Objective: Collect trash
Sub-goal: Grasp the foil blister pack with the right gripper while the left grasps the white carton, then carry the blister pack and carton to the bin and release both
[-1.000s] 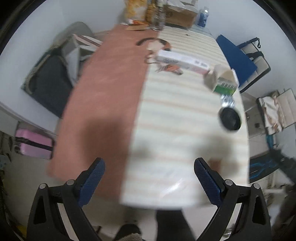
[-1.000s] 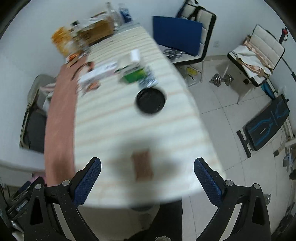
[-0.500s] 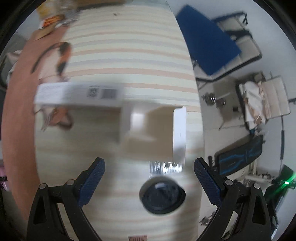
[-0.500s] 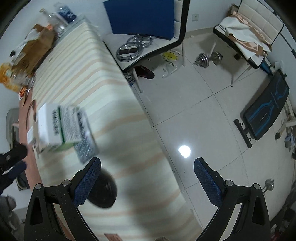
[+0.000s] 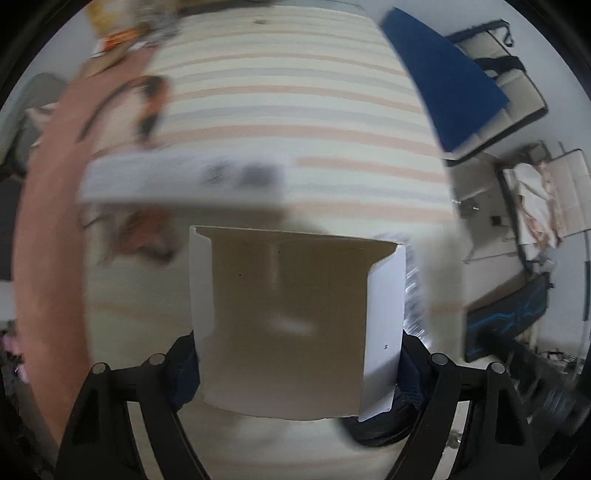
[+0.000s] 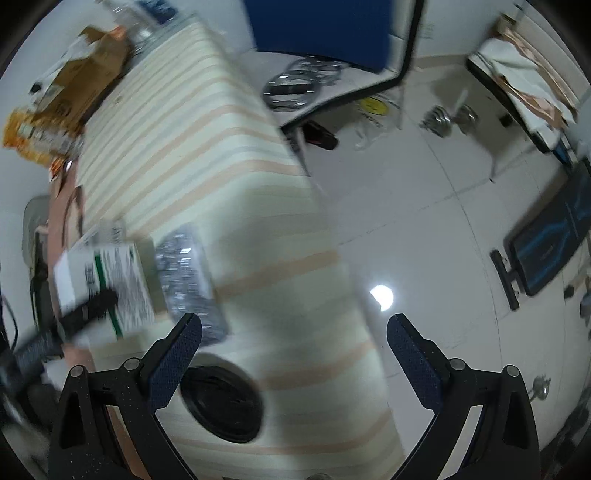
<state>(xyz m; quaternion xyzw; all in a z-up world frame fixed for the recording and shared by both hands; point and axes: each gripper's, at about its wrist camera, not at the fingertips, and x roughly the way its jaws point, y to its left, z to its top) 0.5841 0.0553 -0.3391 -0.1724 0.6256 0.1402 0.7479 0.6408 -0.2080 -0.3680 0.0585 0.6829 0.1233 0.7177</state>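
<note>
Left wrist: hand-held gripper (image 5: 295,373) closing around open carton (image 5: 291,317).

We look down on a long table (image 6: 207,155) covered in a cream cloth with peach and grey stripes. Beside it, from twelve to three o'clock, spreads a pale glossy tiled floor (image 6: 424,206), with a ceiling light's bright reflection (image 6: 381,295) near centre. At twelve o'clock stands a chair with a blue back (image 6: 317,29); a dumbbell (image 6: 448,118) lies at one o'clock, a black and blue bench (image 6: 550,251) at three o'clock.
</note>
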